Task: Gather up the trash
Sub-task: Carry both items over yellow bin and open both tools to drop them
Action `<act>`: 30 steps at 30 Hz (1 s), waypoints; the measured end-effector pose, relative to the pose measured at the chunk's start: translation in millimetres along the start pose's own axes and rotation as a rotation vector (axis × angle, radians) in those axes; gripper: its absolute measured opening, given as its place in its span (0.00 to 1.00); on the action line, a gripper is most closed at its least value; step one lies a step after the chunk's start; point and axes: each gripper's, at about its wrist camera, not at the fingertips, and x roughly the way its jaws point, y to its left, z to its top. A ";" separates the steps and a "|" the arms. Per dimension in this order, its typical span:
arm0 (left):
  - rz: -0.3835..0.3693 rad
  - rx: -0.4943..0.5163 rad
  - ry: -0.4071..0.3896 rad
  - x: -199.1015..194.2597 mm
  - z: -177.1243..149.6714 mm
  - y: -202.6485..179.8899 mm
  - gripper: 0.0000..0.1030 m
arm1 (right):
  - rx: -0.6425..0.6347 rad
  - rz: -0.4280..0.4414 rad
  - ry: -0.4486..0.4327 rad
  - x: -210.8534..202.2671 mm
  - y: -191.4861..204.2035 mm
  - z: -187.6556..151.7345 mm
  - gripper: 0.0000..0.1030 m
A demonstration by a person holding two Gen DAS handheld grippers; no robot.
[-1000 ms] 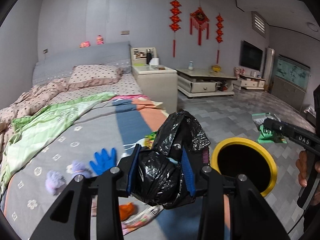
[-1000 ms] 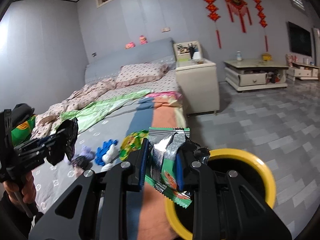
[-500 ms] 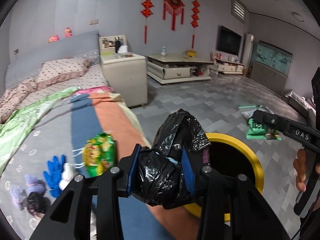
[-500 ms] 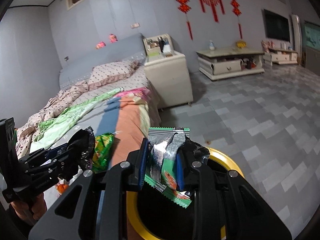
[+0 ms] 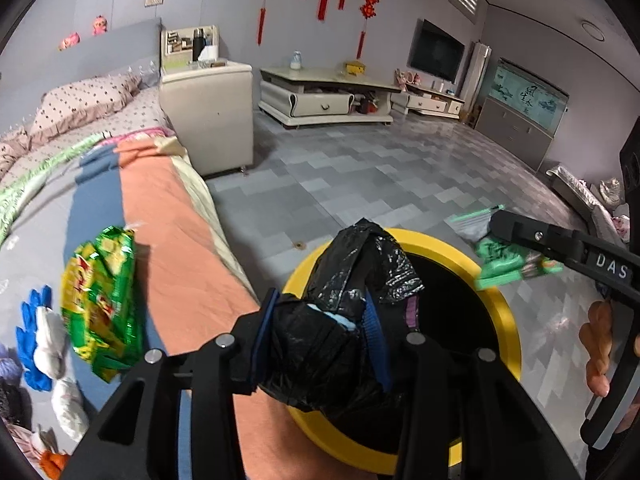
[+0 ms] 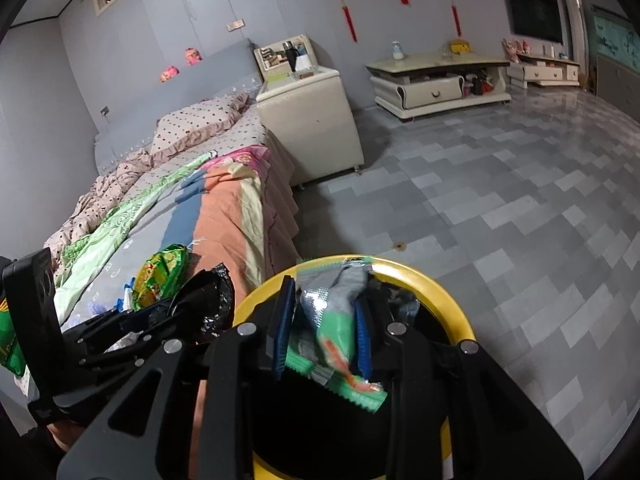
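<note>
- A crumpled black plastic bag (image 5: 340,320), knotted into a glossy lump, sits between blue pads over the near rim of the bin; a twisted tail of it rises and leans toward the bin's mouth.
- A green and silver foil snack wrapper (image 6: 336,328), creased and blurred, hangs upright between blue pads directly above the bin's dark opening, its serrated green end lowest.
- A round bin with a yellow rim (image 5: 508,320) and black inside stands on the grey tiled floor, just beside the bed's edge.
- A shiny green and yellow snack packet (image 5: 102,304) lies on the bedspread near that edge.
</note>
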 end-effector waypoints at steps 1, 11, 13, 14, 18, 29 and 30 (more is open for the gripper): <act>0.000 -0.004 0.000 1.9 -0.3 -0.3 0.39 | 0.003 -0.001 0.006 1.9 -0.6 0.2 0.30; 0.017 -0.017 -0.022 -10.0 -5.8 -3.4 0.68 | 0.032 -0.005 0.011 -3.4 -4.3 -1.5 0.48; 0.019 -0.021 -0.026 -14.1 -6.5 -3.0 0.69 | 0.033 -0.003 0.008 -8.5 -3.1 -2.7 0.48; 0.023 -0.025 -0.031 -16.9 -6.7 -2.4 0.72 | 0.032 -0.003 0.006 -10.9 -2.6 -3.2 0.48; 0.032 -0.039 -0.048 -27.6 -5.9 2.1 0.77 | 0.032 -0.006 -0.010 -22.9 0.2 -4.3 0.49; 0.115 -0.066 -0.120 -73.3 -13.5 21.3 0.89 | 0.032 0.010 -0.037 -42.5 18.1 -11.2 0.67; 0.122 -0.070 -0.125 -77.2 -14.5 23.9 0.89 | 0.027 0.014 -0.040 -43.2 21.7 -11.7 0.67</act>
